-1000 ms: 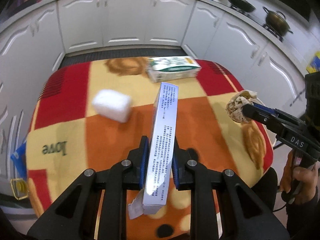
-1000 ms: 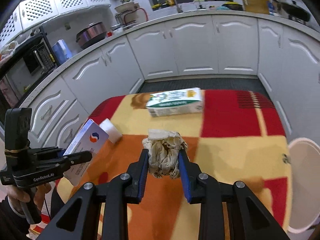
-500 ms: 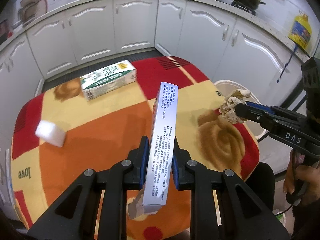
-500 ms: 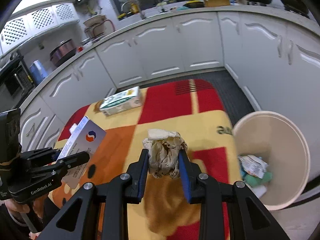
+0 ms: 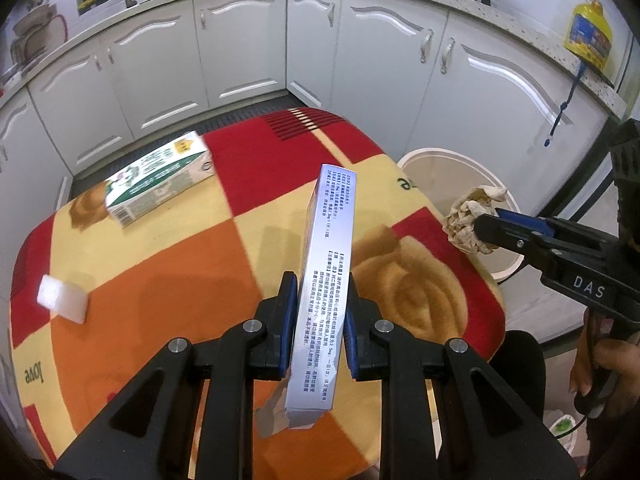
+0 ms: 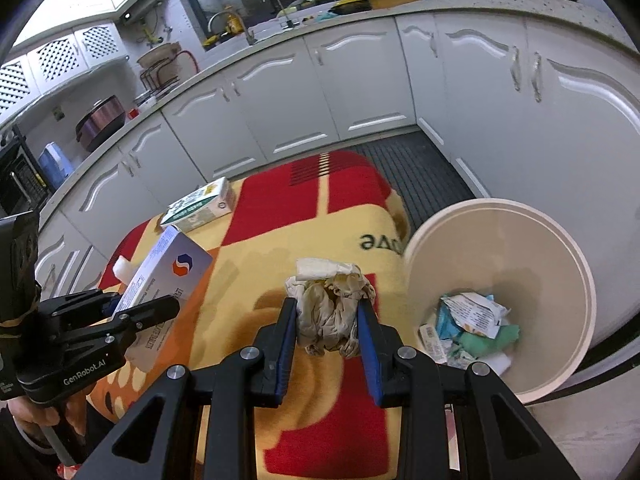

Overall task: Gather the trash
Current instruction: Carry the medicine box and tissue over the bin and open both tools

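The tabletop (image 5: 160,280), covered by a red, orange and yellow blanket, still carries two pieces of rubbish, so the collecting looks partly done. Just past its far right corner stands the waste bin (image 6: 576,272) on the floor, open and already holding several crumpled wrappers (image 6: 472,320) at its bottom; that much of the job is judged finished.

Two more pieces are in transit. The left gripper (image 5: 320,312) is clamped on a long white printed box (image 5: 328,264), held edge-up, its jaws nearly together on the thin carton, and it hangs above the near middle of the tabletop. The right gripper (image 6: 326,332) is closed on a crumpled paper wad (image 6: 332,312), the pads pressing its sides. In the left wrist view that wad (image 5: 472,220) sits beyond the right edge of the tabletop, in front of the bin's rim (image 5: 452,156), so it seems the closer of the two to being dropped; neither has been let go yet.

Left to do, after these two drops, are the green and white carton (image 5: 156,184) lying flat near the far left corner of the tabletop, and the small white block (image 5: 62,298) close to the left edge, both well apart from either gripper and untouched.
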`<state>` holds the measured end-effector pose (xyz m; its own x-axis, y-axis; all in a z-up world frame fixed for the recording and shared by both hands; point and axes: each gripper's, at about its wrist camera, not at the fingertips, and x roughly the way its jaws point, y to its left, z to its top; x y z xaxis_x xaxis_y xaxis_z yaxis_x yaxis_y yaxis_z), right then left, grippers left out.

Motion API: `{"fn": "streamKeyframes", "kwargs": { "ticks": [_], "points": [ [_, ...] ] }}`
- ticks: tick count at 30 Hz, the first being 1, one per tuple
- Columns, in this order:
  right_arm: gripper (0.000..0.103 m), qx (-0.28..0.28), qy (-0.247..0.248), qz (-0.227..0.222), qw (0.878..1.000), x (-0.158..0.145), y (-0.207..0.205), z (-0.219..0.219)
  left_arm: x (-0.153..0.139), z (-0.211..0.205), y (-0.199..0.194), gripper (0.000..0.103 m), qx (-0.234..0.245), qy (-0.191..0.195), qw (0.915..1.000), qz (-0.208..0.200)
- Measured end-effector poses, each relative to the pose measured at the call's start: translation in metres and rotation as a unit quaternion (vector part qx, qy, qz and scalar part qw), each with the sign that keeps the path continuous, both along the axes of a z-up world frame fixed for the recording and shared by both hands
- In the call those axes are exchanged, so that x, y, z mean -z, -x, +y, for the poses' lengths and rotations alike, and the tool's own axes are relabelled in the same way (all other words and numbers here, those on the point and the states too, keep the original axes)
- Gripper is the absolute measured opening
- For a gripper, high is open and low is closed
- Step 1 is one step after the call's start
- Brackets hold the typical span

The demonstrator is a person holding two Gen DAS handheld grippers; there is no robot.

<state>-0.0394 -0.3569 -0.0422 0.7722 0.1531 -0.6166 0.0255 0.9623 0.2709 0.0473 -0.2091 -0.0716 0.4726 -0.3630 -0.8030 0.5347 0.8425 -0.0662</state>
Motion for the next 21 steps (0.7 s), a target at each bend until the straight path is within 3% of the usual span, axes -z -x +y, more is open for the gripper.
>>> {"fn": "streamKeyframes", "kwargs": {
  "ticks": [10, 21],
  "points": [
    [0.028, 0.033, -0.005, 0.014, 0.999, 0.012, 0.006, -0.03, 0.002, -0.038, -0.007, 0.018, 0.029, 0.013, 0.9994, 0.015],
    [0.029, 0.089, 0.035, 0.032, 0.995, 0.024, 0.01, -0.063, 0.003, -0.1, -0.027, 0.018, 0.071, 0.054, 0.9942, 0.06]
  ]
}}
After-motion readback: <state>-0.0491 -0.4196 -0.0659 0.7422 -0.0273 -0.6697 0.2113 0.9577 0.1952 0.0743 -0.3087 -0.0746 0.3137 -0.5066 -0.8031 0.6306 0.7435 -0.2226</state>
